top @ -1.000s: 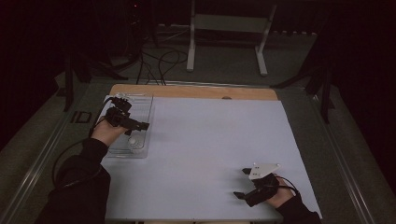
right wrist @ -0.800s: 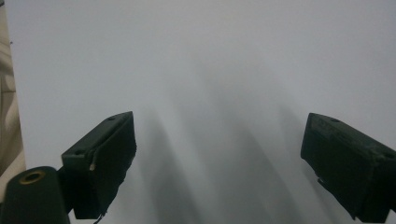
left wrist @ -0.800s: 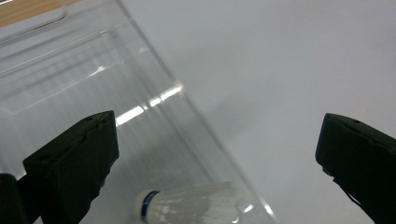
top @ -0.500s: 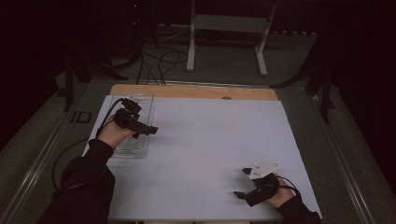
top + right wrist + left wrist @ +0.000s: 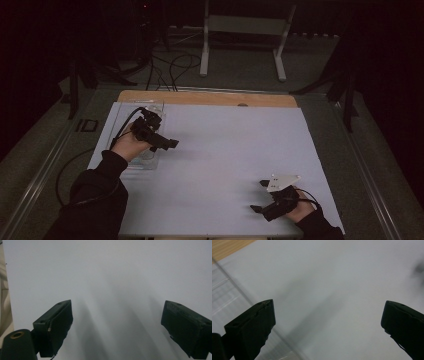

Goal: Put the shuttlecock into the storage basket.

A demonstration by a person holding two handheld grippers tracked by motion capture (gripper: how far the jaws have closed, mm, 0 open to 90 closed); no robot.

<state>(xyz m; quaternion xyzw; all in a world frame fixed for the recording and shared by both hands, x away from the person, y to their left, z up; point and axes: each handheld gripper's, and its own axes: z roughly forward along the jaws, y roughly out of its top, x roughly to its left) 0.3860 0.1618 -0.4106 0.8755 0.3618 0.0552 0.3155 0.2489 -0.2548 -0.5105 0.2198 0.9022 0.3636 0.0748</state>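
The left tool [image 5: 167, 144] hangs released and empty just beside the clear plastic tray [image 5: 150, 106] at the white surface's [image 5: 230, 150] far left; a low swing could clip its thin rim. The right tool [image 5: 257, 196], also released, rests near right.

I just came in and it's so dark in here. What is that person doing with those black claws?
A person sits at a table covered with a white sheet, holding a claw in each hand. The left claw is open and empty, hovering by the edge of a clear plastic tray at the table's left side. The right claw is open too, low over the bare sheet near the front right corner. Neither one holds anything right now.
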